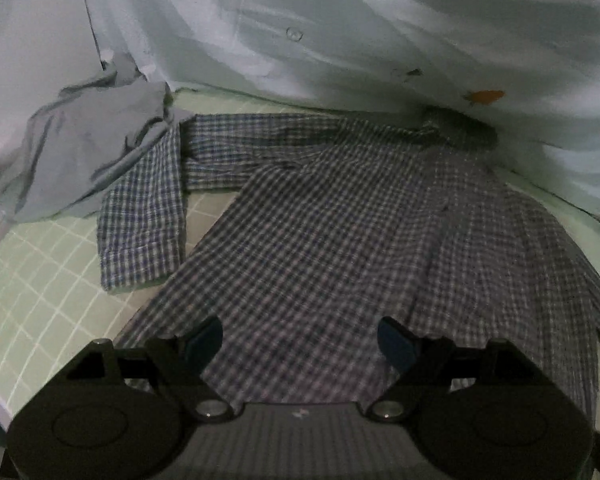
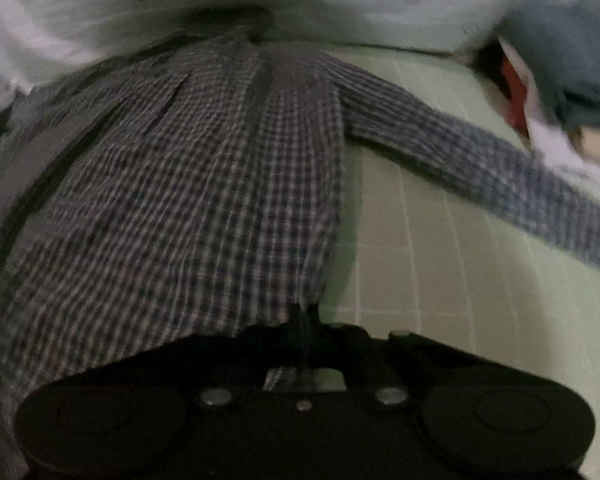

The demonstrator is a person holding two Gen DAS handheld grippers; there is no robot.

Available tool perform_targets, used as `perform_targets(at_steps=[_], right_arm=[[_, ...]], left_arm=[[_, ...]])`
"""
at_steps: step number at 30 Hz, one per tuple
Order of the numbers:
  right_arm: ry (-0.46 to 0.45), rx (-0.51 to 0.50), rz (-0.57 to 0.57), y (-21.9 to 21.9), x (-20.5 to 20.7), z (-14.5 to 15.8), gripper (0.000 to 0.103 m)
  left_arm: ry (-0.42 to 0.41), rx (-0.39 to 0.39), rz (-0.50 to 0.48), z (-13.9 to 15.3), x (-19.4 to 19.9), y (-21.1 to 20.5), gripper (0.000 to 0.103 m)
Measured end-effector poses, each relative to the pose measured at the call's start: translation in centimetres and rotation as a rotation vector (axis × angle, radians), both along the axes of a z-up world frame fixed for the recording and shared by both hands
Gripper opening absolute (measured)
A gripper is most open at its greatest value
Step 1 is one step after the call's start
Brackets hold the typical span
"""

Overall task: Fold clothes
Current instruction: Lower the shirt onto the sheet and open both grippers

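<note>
Checked shirt (image 1: 340, 216) on green grid mat (image 1: 40, 300) — no legible writing

- We note a pale green gridded mat (image 1: 40, 300) as the work surface.
- Behind it we see pale carrot-print fabric (image 1: 340, 40).
- At the right edge, a red item (image 2: 516, 96), blurred.

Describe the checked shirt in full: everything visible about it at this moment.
The checked shirt is thin woven cloth in a small dark-and-pale check, spread on the green gridded mat. One sleeve is bent back on itself beside a grey garment; the other stretches outward. The right gripper pinches its hem corner; the left gripper is open above the hem.
</note>
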State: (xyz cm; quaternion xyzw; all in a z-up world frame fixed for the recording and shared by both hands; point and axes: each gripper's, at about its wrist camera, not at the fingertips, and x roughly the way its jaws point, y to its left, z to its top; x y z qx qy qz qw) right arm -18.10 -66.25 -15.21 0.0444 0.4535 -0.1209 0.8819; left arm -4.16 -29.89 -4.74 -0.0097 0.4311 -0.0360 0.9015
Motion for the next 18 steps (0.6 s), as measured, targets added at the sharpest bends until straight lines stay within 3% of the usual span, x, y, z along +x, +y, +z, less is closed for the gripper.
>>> perform_targets(at_steps=[4,6,8,11,13,15,18], right_arm=[[-0.028,-0.028,-0.071,-2.4,-0.6,0.8,0.002],[0.003,-0.009,-0.113,-3.8,-0.3,0.8,0.012],[0.006,-0.003,-0.146,-4.4,-0.3,1.1,0.053],[-0.044,0.012,-0.197,-4.3,-0.8,1.9,0.093],[-0.089,0.053,-0.195,-3.6,-0.8,2.4,0.103],[-0.13,0.111,-0.183,-2.5,-0.9,2.8,0.103],[-0.119,0.144,-0.172,0.5,-0.3,3.2,0.103]], left_arm=[[-0.013,0.042,0.015,0.6,-2.5,0.1,0.085],[-0.006,0.061,0.033,0.5,-3.3,0.6,0.085],[0.006,0.076,0.053,0.3,-4.0,1.3,0.085],[0.019,0.074,0.079,0.1,-4.7,2.7,0.085],[0.034,0.071,0.083,-0.3,-4.5,3.9,0.085],[0.044,0.078,0.075,-0.8,-3.8,4.9,0.086],[0.063,0.103,0.036,-1.8,-1.4,6.7,0.086]])
